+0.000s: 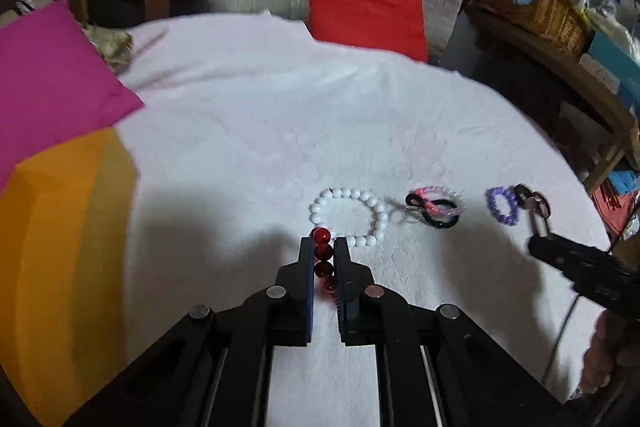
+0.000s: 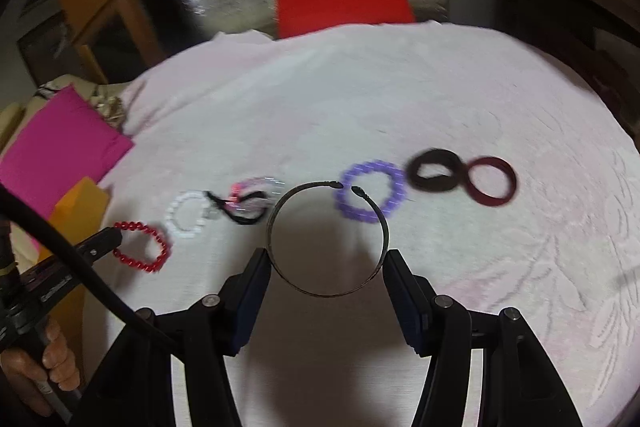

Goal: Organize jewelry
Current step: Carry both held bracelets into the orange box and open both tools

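Thin bangle between right fingers

White cloth-covered surface, perhaps a bed, carries bracelets and cushions.

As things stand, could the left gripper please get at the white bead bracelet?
Probably not yet: the left gripper is shut on the red bead bracelet, so its jaws are occupied. The white bead bracelet lies just ahead, otherwise unobstructed.
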`<state>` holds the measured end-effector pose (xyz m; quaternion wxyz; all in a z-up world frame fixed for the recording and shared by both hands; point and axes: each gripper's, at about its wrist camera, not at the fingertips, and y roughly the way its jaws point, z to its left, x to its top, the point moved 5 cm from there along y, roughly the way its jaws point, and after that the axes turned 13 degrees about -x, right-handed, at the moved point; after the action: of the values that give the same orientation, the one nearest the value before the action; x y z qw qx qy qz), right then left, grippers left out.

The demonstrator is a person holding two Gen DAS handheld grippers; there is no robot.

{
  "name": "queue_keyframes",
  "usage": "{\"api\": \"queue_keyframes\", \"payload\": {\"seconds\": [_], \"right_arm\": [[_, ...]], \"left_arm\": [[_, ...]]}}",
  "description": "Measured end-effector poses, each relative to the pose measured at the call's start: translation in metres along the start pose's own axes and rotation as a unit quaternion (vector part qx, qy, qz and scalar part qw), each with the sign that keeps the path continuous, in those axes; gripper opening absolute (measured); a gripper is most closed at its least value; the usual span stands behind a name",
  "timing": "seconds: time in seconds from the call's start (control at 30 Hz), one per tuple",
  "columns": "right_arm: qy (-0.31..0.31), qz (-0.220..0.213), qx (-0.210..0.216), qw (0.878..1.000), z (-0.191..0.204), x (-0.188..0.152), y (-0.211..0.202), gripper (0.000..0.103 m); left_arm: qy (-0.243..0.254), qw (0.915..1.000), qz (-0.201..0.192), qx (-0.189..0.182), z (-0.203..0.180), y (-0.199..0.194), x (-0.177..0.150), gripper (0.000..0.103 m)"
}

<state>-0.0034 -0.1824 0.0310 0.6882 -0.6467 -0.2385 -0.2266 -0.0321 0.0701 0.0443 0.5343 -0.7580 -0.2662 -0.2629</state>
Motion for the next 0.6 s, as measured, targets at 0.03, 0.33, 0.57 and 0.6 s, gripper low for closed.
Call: {"api": "queue_keyframes", "payload": {"seconds": [0.03, 0.33, 0.57, 0.6], "right_arm": [[-0.005, -0.006, 0.010, 1.000, 0.008, 0.000, -0.003, 0.061], [-0.066, -0.046, 0.100, 0.992, 0.096, -0.014, -0.030, 0.061], [-0.135, -0.037, 0.177, 0.974, 0.216, -0.025, -0.058, 0.061], [-0.145, -0.033, 0.190, 0.971, 0.237, -0.027, -0.061, 0.061]], "left_arm": [[-0.001, 1.0000, -0.008, 0.003, 0.000, -0.010, 0.000, 0.009], [-0.032, 0.9923, -0.112, 0.042, 0.017, -0.130, -0.003, 0.009], [-0.057, 0.9823, -0.130, 0.123, 0.081, -0.204, -0.031, 0.009], [-0.070, 0.9803, -0.121, 0.139, 0.097, -0.208, -0.040, 0.009]]}}
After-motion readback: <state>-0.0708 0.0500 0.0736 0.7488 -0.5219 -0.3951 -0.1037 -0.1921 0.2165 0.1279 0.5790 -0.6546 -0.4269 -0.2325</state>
